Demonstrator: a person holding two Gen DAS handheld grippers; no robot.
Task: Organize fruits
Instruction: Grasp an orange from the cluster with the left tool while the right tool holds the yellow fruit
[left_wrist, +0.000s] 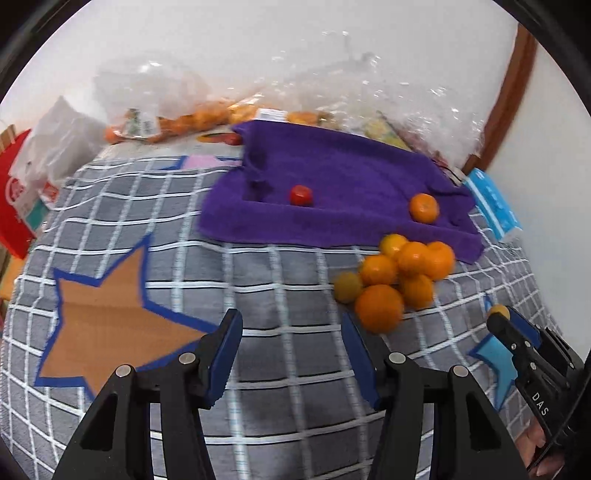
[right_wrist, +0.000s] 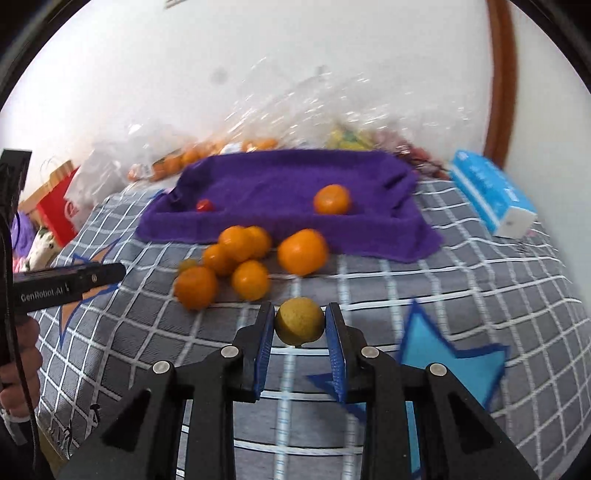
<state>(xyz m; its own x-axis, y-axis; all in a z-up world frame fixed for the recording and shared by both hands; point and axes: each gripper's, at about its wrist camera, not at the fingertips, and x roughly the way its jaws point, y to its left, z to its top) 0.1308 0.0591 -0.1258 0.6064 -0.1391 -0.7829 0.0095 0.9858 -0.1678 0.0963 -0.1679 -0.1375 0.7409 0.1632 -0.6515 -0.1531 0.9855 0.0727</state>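
Note:
My right gripper (right_wrist: 300, 320) is shut on a small yellow-green fruit (right_wrist: 299, 320) and holds it above the grey checked blanket (right_wrist: 461, 277); it also shows in the left wrist view (left_wrist: 499, 313). My left gripper (left_wrist: 291, 334) is open and empty, just left of a pile of several oranges (left_wrist: 402, 273), which also shows in the right wrist view (right_wrist: 236, 258). A purple cloth-covered tray (left_wrist: 332, 170) holds a small red fruit (left_wrist: 300, 195) and one orange (left_wrist: 424, 208); the right wrist view shows the tray (right_wrist: 280, 177) too.
Clear plastic bags of fruit (left_wrist: 207, 118) lie behind the tray against the wall. A blue tissue pack (right_wrist: 491, 195) sits right of the tray. A red bag (left_wrist: 11, 199) stands at the far left. Star patterns mark the blanket (left_wrist: 110, 317).

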